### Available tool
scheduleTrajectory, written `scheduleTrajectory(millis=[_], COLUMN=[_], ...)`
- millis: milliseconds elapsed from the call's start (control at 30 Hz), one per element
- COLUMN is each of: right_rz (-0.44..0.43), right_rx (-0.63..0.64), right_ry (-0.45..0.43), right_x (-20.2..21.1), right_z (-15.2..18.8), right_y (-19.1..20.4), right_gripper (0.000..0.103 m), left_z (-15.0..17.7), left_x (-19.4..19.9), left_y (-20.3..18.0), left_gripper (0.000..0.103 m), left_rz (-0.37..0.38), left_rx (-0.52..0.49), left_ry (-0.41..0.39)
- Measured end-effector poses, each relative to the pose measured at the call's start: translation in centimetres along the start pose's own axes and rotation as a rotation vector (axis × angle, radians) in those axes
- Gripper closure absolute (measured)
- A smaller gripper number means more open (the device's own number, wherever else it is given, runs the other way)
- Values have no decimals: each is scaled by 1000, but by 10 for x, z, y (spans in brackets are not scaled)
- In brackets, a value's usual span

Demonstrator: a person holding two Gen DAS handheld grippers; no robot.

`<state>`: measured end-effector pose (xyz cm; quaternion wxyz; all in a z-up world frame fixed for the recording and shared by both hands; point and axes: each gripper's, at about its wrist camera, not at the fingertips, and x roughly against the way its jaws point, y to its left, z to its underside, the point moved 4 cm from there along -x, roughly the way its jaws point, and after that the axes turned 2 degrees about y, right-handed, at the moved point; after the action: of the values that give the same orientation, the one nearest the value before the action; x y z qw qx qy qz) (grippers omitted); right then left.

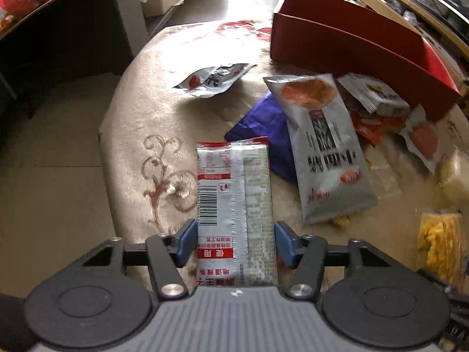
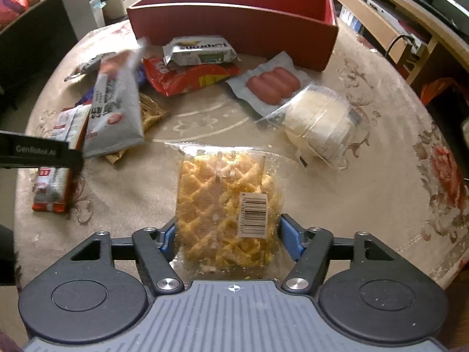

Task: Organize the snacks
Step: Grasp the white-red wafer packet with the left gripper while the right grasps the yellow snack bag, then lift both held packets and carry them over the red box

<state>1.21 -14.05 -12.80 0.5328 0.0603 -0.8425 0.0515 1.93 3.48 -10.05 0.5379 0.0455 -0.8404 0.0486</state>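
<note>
My left gripper (image 1: 234, 242) is shut on a silver and red snack packet (image 1: 234, 193), its barcode side up, above the table's near left part. The same packet also shows in the right wrist view (image 2: 55, 176) under the left gripper's black arm (image 2: 38, 149). My right gripper (image 2: 228, 236) is shut on a clear bag of yellow crisps (image 2: 225, 205), which also shows in the left wrist view (image 1: 439, 243). A red box (image 2: 234, 26) stands open at the back of the table; it also shows in the left wrist view (image 1: 351, 47).
Loose snacks lie between the grippers and the box: a long grey packet (image 2: 114, 108), a red bag (image 2: 187, 79), a grey biscuit pack (image 2: 199, 51), a sausage pack (image 2: 269, 85), a clear tub (image 2: 319, 123), a blue bag (image 1: 263, 123), a small grey pouch (image 1: 214, 79). The round table (image 2: 381, 176) has a beige floral cloth.
</note>
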Motion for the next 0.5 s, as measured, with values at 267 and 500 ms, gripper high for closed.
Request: scheduleTrajectory(millis=[267,500], right_rz=[-37,-48], right_rx=[-27,-12], right_ry=[-17,-17], right_x=[17,13], right_z=[14,15], right_y=[-5,-1], right_gripper=[39,29], left_z=[26,25], left_x=[13,10], left_y=[-9,-15], left_gripper=[47,30], left_rz=[90,111], left_rx=[-102,-123], left_ry=[20,20])
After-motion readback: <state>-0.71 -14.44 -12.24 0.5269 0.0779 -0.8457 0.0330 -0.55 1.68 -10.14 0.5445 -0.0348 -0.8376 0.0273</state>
